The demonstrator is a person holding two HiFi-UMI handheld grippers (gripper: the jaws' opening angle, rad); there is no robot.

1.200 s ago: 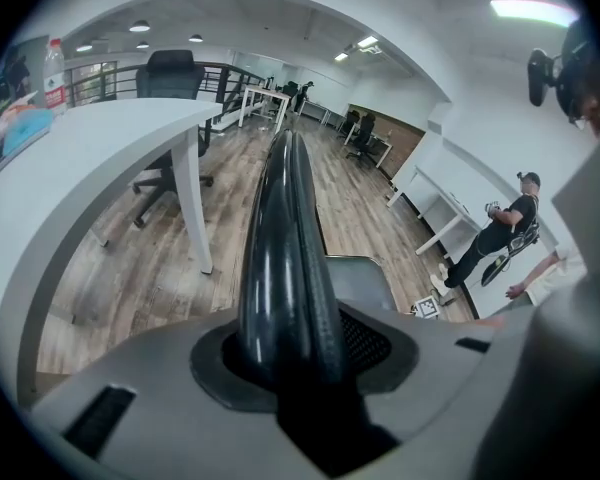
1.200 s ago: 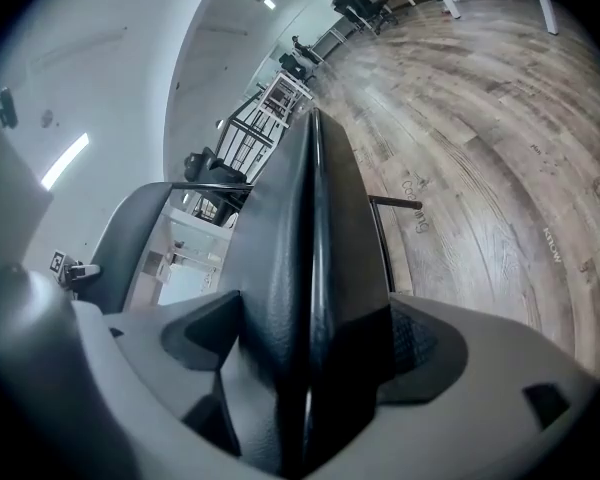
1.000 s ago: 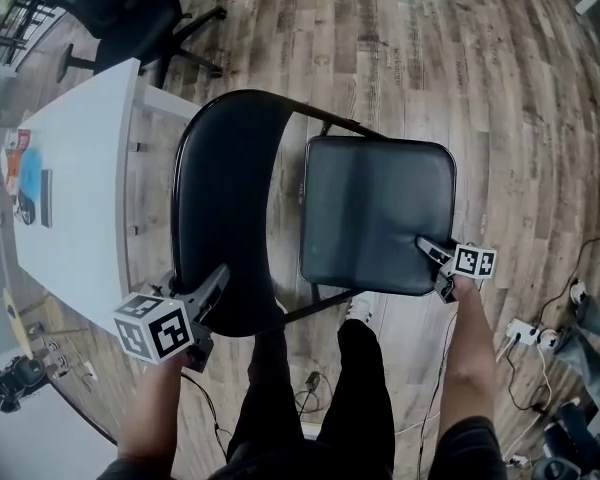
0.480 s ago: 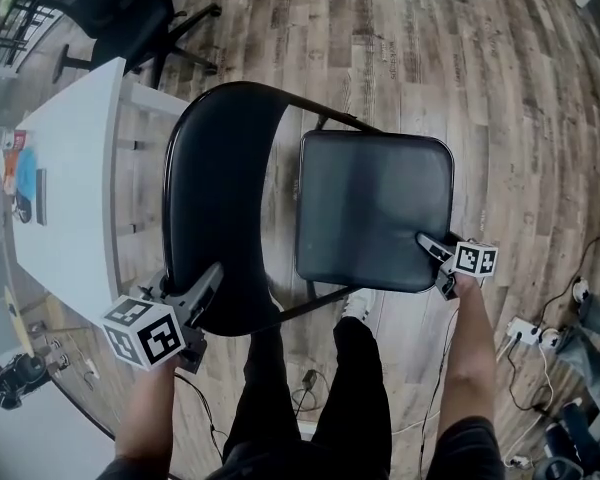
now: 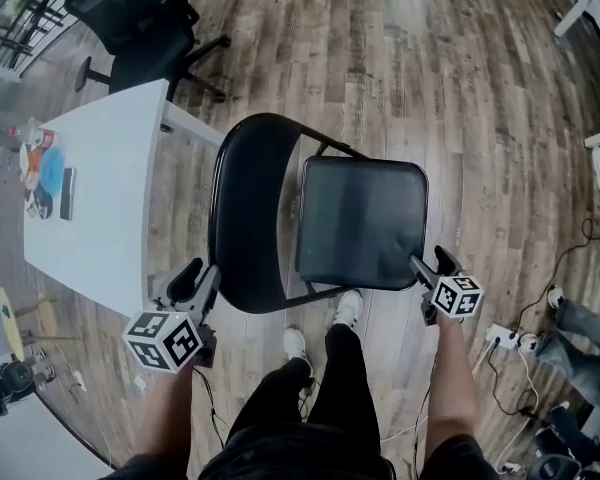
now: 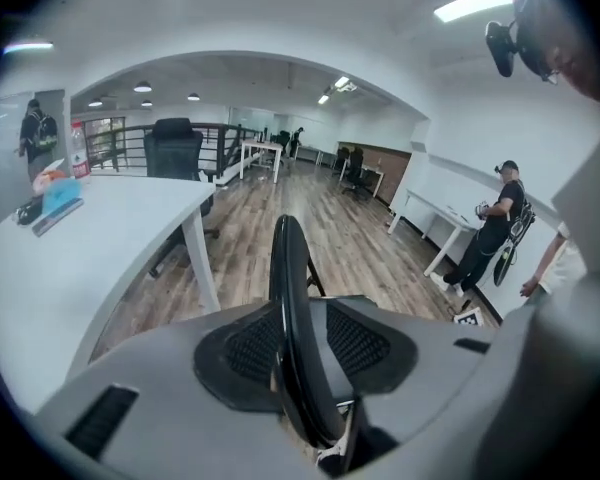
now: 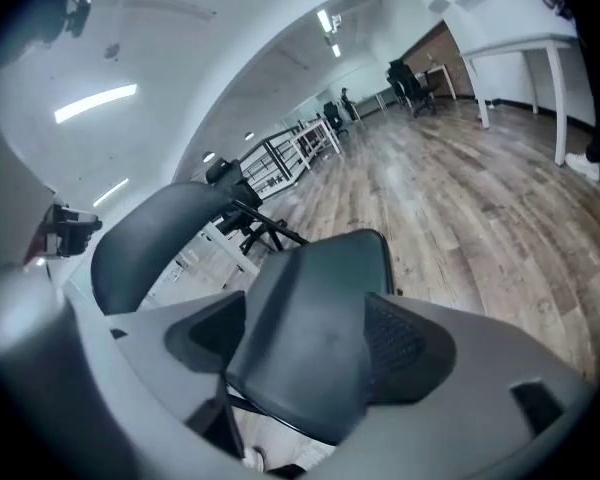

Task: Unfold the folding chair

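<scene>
Left gripper (image 5: 194, 280): jaws pressed onto the thin edge of the backrest (image 5: 245, 208), low on its table side. The left gripper view shows the black panel edge-on between both pads (image 6: 365, 343), running straight away from the camera.

Right gripper (image 5: 427, 265): jaws pinch the near right corner of the seat (image 5: 362, 223). The right gripper view shows the cushion wedged between them.

Chair (image 5: 325, 146) stands on the wood floor just beside the right edge of the table (image 5: 100, 198), toward its near right corner. The left gripper hangs just off that corner. The backrest is upright and curved, with its long axis running along the table's right edge. The seat lies to its right, away from the table, and looks close to level.

Key relation: the seat is on the far side of the backrest from the table, so any last opening goes rightward and down, away from the table edge. The right gripper is the nearer one for that. The left looks placed to steady the backrest.

Judgement: unfold looks nearly done. Leg spread not visible from here.
</scene>
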